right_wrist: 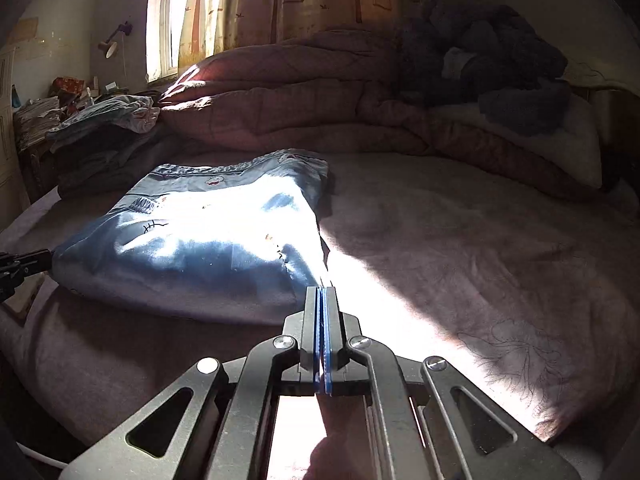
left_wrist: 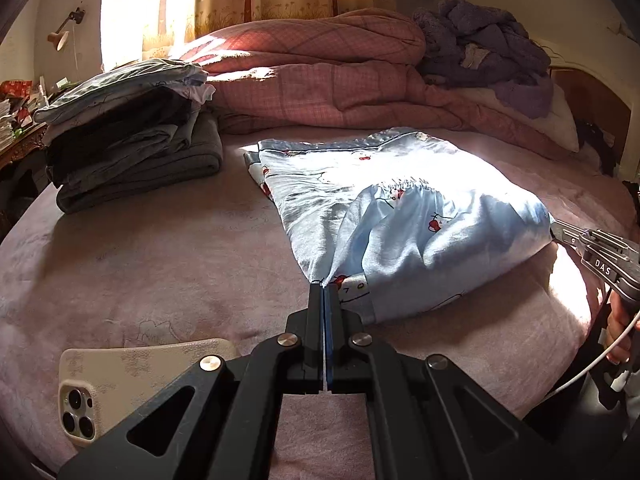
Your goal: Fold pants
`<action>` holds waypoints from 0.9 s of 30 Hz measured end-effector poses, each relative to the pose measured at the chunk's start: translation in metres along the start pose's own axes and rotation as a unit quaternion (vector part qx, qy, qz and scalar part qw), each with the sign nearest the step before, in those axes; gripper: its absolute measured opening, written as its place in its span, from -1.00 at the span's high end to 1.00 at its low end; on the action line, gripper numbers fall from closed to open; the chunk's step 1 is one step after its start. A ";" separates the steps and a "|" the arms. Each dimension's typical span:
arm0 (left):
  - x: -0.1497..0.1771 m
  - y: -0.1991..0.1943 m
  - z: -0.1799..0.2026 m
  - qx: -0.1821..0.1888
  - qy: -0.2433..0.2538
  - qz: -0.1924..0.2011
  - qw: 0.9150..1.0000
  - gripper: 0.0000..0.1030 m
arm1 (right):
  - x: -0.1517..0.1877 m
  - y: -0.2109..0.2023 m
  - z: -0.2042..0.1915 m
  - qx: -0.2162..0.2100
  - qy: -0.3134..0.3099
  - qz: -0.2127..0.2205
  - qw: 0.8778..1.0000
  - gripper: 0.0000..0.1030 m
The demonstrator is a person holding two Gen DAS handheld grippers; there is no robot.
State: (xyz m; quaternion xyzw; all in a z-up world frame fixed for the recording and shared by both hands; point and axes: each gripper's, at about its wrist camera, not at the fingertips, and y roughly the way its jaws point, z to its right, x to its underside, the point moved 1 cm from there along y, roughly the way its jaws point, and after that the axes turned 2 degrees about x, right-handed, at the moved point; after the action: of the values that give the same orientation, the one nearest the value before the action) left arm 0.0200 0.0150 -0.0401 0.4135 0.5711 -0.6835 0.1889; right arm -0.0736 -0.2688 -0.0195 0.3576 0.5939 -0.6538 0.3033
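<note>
Left gripper is seen with jaws together, pinched on the near corner of the pants; cloth is drawn up into a taut ridge toward the tips. Right gripper is likewise closed, at the opposite near corner; a sliver of fabric appears caught between the blue pads, though glare makes this hard to confirm.

Pants: light blue, cartoon print, lying partly folded on the bed, at 12 to 1 o'clock from the left gripper and 10 to 11 o'clock from the right. Gathered waistband is noted on the upper layer.

Stack of folded clothes is noted at 10 o'clock in the left view, well apart from the pants. Phone lies face down at 8 o'clock, near the left gripper. Pink quilt is heaped at the far side.

Handling, judged: thin, soft, light cloth, limp, sagging between holds. Corners or hem edges are best taken, all layers together, kept under even tension so the fold lands square.
</note>
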 end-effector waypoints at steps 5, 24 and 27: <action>-0.008 -0.015 -0.007 -0.020 -0.010 0.033 0.999 1.00 | -0.005 -0.012 0.000 0.006 0.004 0.028 1.000 0.99; -0.004 -0.046 -0.006 -0.092 0.023 0.086 0.992 0.48 | -0.010 -0.027 0.012 -0.036 0.024 0.027 0.999 0.17; 0.005 -0.053 -0.003 -0.043 -0.007 0.070 0.997 0.48 | -0.010 -0.038 0.019 -0.071 0.038 0.012 0.997 0.17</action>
State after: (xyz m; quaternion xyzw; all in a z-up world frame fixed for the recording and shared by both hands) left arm -0.0206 0.0337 -0.0108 0.4394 0.5682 -0.6461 0.2582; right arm -0.1010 -0.2837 0.0108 0.3666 0.6456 -0.5923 0.3130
